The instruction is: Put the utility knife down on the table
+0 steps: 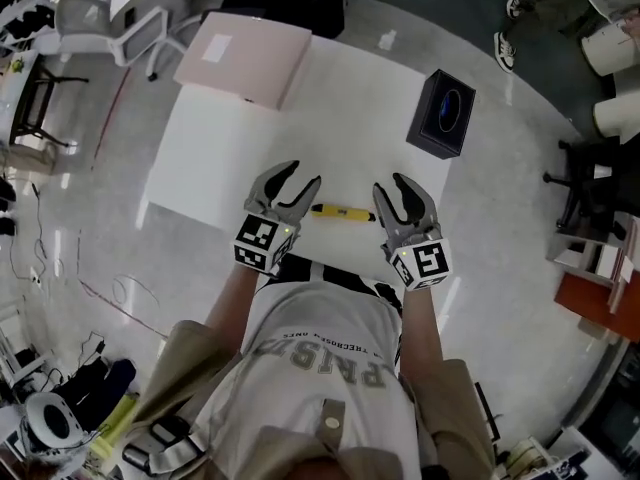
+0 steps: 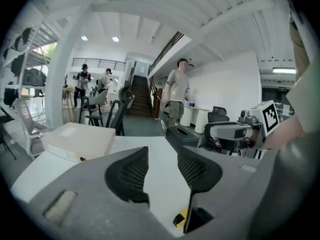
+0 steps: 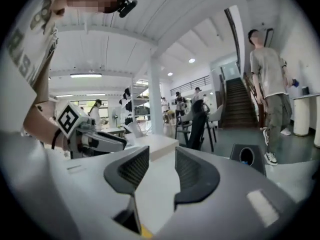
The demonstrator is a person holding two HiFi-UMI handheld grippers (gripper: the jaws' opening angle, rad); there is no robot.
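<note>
The yellow and black utility knife (image 1: 341, 212) lies flat on the white table (image 1: 230, 158), near its front edge. It rests between my two grippers and touches neither. My left gripper (image 1: 305, 175) hovers just left of it, open, with nothing between its jaws. My right gripper (image 1: 390, 184) hovers just right of it, also open and holding nothing. In the left gripper view, a yellow end of the knife (image 2: 181, 217) peeks out below the open left gripper (image 2: 162, 151). The right gripper view shows a sliver of the knife (image 3: 145, 231) under the open right gripper (image 3: 162, 151).
A black box (image 1: 441, 114) with a round opening stands at the table's far right. A flat pale pink box (image 1: 243, 56) lies at the far left. Office chairs (image 1: 130, 23) stand beyond the table. A person (image 2: 176, 91) stands past the far edge, others farther back.
</note>
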